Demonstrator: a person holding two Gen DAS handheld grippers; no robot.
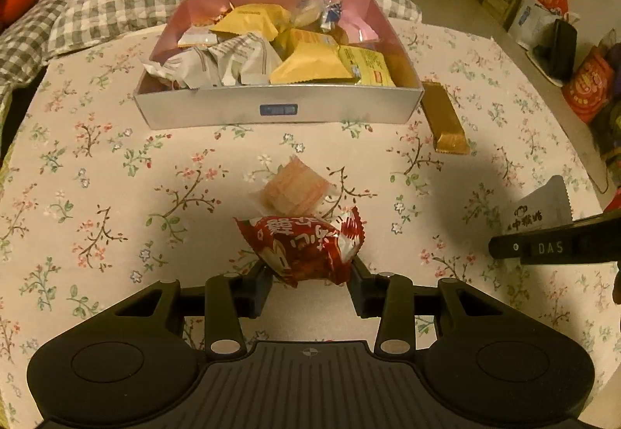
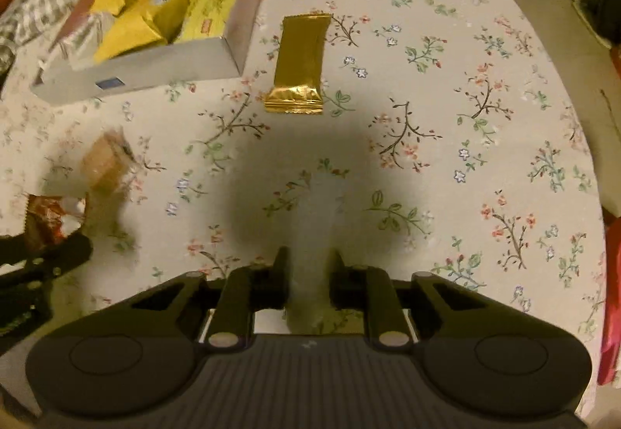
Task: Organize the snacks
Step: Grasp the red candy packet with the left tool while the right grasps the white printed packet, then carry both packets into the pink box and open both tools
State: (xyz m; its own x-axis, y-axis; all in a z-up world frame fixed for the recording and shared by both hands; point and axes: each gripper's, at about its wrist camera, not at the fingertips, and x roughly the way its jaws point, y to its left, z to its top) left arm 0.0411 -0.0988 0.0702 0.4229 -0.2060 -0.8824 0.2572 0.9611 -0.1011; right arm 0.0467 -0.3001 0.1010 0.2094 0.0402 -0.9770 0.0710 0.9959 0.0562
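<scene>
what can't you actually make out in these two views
White packet: left wrist view, partly covered by the right gripper and cut by the edge; a grey blur in the right wrist view.
Label on the box: too small to read in either view.
Red packet in the left gripper: mostly cut off at the right wrist view's left edge.

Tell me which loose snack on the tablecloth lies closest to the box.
The gold bar; it lies right beside the box, while the pale pink packet sits out in the open.
</scene>
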